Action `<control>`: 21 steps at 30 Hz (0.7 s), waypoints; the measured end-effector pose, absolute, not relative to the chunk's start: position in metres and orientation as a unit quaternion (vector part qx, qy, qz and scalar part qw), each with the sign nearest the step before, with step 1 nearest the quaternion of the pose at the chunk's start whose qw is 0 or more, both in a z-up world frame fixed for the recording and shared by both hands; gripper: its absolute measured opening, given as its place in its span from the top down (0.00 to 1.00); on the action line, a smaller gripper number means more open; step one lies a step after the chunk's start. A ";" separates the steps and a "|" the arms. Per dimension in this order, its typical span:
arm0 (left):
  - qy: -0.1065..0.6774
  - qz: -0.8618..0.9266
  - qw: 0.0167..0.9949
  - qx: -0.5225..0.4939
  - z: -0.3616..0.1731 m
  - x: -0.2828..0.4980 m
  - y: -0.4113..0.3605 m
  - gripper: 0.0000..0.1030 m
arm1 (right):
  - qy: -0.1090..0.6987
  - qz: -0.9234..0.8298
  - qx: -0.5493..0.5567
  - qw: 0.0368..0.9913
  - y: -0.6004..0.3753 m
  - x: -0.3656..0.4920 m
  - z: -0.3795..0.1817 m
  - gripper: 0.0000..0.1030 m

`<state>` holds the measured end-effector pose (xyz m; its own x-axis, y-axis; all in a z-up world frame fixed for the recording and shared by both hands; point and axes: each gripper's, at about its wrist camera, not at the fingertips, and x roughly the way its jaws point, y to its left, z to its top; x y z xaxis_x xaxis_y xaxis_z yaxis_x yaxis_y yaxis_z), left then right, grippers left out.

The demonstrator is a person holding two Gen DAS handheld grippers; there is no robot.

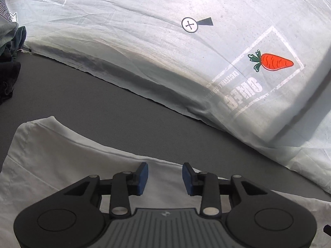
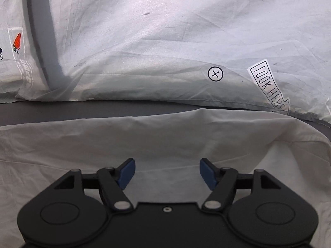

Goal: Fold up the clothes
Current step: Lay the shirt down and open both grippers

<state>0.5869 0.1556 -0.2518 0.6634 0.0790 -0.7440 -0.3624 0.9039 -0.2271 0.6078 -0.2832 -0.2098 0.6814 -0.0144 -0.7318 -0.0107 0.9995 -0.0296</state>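
Closest in, the left gripper [image 1: 165,179] hovers over a white garment [image 1: 62,161], jaws apart with nothing between the blue pads [image 1: 143,178]. Over on the other side, the right gripper [image 2: 167,173] sits above the same white garment [image 2: 165,140], jaws spread wide and empty too. The garment lies flat on the dark grey surface [image 1: 103,103], its far edge folded in a soft ridge. Just past that, a bare strip of surface [image 2: 62,108] shows. Beyond it spreads a pale printed sheet [image 1: 165,51], marked with a carrot picture [image 1: 273,62], circled crosses [image 2: 215,74] and a "LOOK HERE" arrow label [image 2: 266,84]. At far left, dark clothing [image 1: 8,62] is bunched.
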 end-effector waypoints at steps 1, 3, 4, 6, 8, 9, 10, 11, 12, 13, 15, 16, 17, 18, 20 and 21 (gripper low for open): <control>0.392 0.122 0.895 -0.176 -0.248 0.578 0.151 0.57 | 0.394 -0.010 -0.007 0.919 -0.286 0.596 -0.206 0.28; 0.401 0.111 0.892 -0.176 -0.245 0.551 0.140 0.56 | 0.383 -0.035 0.016 0.923 -0.296 0.568 -0.195 0.26; 0.407 0.106 0.889 -0.178 -0.245 0.538 0.135 0.55 | 0.377 -0.052 0.028 0.924 -0.307 0.552 -0.189 0.25; 0.422 0.104 0.882 -0.181 -0.246 0.506 0.124 0.54 | 0.366 -0.090 0.058 0.925 -0.330 0.519 -0.177 0.24; 0.433 0.103 0.876 -0.187 -0.248 0.475 0.116 0.53 | 0.354 -0.127 0.107 0.920 -0.359 0.486 -0.168 0.24; 0.435 0.102 0.875 -0.187 -0.248 0.462 0.112 0.53 | 0.347 -0.141 0.141 0.916 -0.374 0.470 -0.164 0.24; 0.438 0.101 0.874 -0.185 -0.248 0.449 0.108 0.52 | 0.339 -0.152 0.180 0.911 -0.390 0.453 -0.162 0.24; 0.445 0.101 0.871 -0.180 -0.248 0.438 0.104 0.50 | 0.331 -0.164 0.216 0.904 -0.404 0.438 -0.161 0.24; 0.460 0.103 0.865 -0.173 -0.249 0.428 0.099 0.48 | 0.324 -0.184 0.247 0.895 -0.417 0.424 -0.161 0.23; 0.468 0.107 0.861 -0.168 -0.249 0.419 0.096 0.47 | 0.319 -0.203 0.277 0.884 -0.428 0.412 -0.165 0.22; 0.474 0.116 0.857 -0.167 -0.250 0.402 0.092 0.47 | 0.310 -0.225 0.335 0.861 -0.449 0.393 -0.179 0.22; 0.479 0.123 0.852 -0.173 -0.252 0.396 0.091 0.46 | 0.305 -0.235 0.364 0.848 -0.460 0.384 -0.186 0.21; 0.483 0.129 0.848 -0.178 -0.254 0.391 0.091 0.46 | 0.299 -0.237 0.395 0.836 -0.470 0.379 -0.194 0.21; 0.481 0.133 0.848 -0.179 -0.254 0.386 0.089 0.46 | 0.292 -0.231 0.427 0.824 -0.479 0.377 -0.202 0.21; 0.482 0.138 0.849 -0.166 -0.254 0.378 0.084 0.45 | 0.273 -0.222 0.472 0.808 -0.493 0.377 -0.216 0.21; 0.485 0.138 0.850 -0.154 -0.253 0.376 0.080 0.44 | 0.264 -0.221 0.486 0.804 -0.499 0.381 -0.222 0.21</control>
